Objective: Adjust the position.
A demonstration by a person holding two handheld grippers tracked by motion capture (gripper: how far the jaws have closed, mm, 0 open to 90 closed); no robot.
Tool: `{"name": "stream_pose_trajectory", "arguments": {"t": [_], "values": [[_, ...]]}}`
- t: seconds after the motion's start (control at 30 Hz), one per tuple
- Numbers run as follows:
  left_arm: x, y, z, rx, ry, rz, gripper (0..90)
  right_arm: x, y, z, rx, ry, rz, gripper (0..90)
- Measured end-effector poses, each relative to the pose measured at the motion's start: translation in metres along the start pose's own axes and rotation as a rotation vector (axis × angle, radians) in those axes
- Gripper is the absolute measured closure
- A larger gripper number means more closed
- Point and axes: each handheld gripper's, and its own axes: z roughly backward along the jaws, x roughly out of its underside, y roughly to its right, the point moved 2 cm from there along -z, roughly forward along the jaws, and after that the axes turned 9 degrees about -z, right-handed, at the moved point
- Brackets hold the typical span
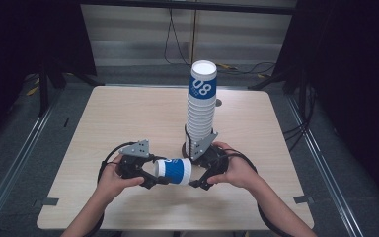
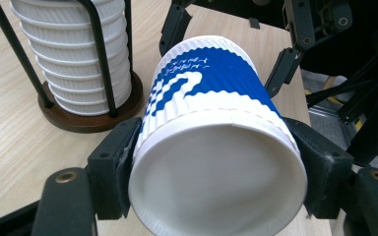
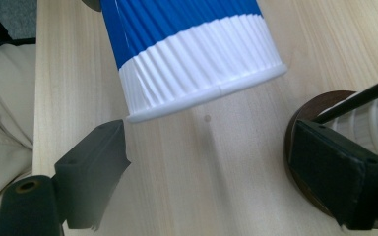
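A ribbed blue and white paper cup (image 1: 173,171) lies on its side just above the table, with my left gripper (image 1: 159,174) shut on its white base end. In the left gripper view the cup (image 2: 211,113) sits squeezed between both black jaws of the left gripper (image 2: 216,172), its closed base toward the camera. My right gripper (image 1: 198,174) stands open at the cup's other end. In the right gripper view the right gripper (image 3: 211,157) has its jaws spread wide, and the cup's white rimmed end (image 3: 197,69) hangs just beyond their tips, untouched.
A tall stack of white ribbed cups (image 1: 201,106), topped by a blue one marked 08, stands in a black wire holder on a round wooden base (image 2: 91,120) just behind the grippers. The wooden table (image 1: 128,118) has cables on the floor behind it.
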Motion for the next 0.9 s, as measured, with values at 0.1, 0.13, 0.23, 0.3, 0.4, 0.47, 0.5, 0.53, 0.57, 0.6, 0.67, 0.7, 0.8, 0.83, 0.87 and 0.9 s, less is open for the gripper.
{"name": "stream_pose_trajectory", "arguments": {"t": [0.1, 0.13, 0.23, 0.3, 0.4, 0.47, 0.5, 0.53, 0.57, 0.6, 0.67, 0.7, 0.8, 0.83, 0.87, 0.9], "values": [[0.0, -0.001, 0.001, -0.006, 0.006, 0.004, 28.8, 0.004, -0.001, -0.002, -0.019, 0.016, -0.016, 13.8], [0.0, -0.001, 0.001, -0.006, 0.006, 0.004, 28.7, 0.004, -0.001, -0.002, -0.019, 0.016, -0.016, 13.8], [0.001, -0.001, 0.003, -0.006, 0.012, 0.007, 28.7, 0.008, 0.0, -0.004, -0.022, 0.029, -0.027, 13.8], [0.001, -0.001, 0.003, -0.008, 0.013, 0.008, 28.7, 0.009, 0.0, -0.004, -0.024, 0.045, -0.044, 13.8], [0.001, -0.001, 0.003, -0.011, 0.012, 0.004, 28.7, 0.01, 0.0, -0.005, -0.035, 0.072, -0.051, 13.8], [0.001, -0.001, 0.003, -0.011, 0.014, 0.002, 28.7, 0.01, -0.001, -0.005, -0.037, 0.078, -0.052, 13.8], [0.001, -0.001, 0.003, -0.012, 0.013, 0.0, 28.7, 0.011, -0.002, -0.005, -0.037, 0.078, -0.056, 13.8], [0.001, -0.001, 0.003, -0.014, 0.012, -0.001, 28.6, 0.011, -0.002, -0.005, -0.039, 0.081, -0.058, 13.8], [0.001, -0.001, 0.004, -0.013, 0.012, 0.001, 28.6, 0.011, -0.003, -0.006, -0.042, 0.088, -0.054, 13.8], [0.001, -0.001, 0.004, -0.011, 0.012, 0.0, 28.6, 0.011, -0.003, -0.006, -0.046, 0.092, -0.05, 13.8], [0.001, -0.001, 0.003, -0.013, 0.013, -0.003, 28.6, 0.012, -0.004, -0.006, -0.047, 0.094, -0.064, 13.8], [0.001, -0.001, 0.003, -0.012, 0.017, 0.0, 28.6, 0.012, -0.004, -0.006, -0.046, 0.094, -0.066, 13.8], [0.001, -0.001, 0.004, -0.014, 0.019, 0.001, 28.6, 0.011, -0.005, -0.006, -0.054, 0.104, -0.071, 14.1], [0.001, -0.001, 0.004, -0.015, 0.019, 0.001, 28.5, 0.011, -0.005, -0.006, -0.057, 0.11, -0.072, 14.0], [0.001, -0.001, 0.004, -0.014, 0.017, -0.002, 28.6, 0.011, -0.006, -0.006, -0.057, 0.11, -0.078, 14.1], [0.001, -0.001, 0.004, -0.014, 0.019, 0.002, 28.5, 0.011, -0.005, -0.006, -0.055, 0.119, -0.073, 14.1]]}}
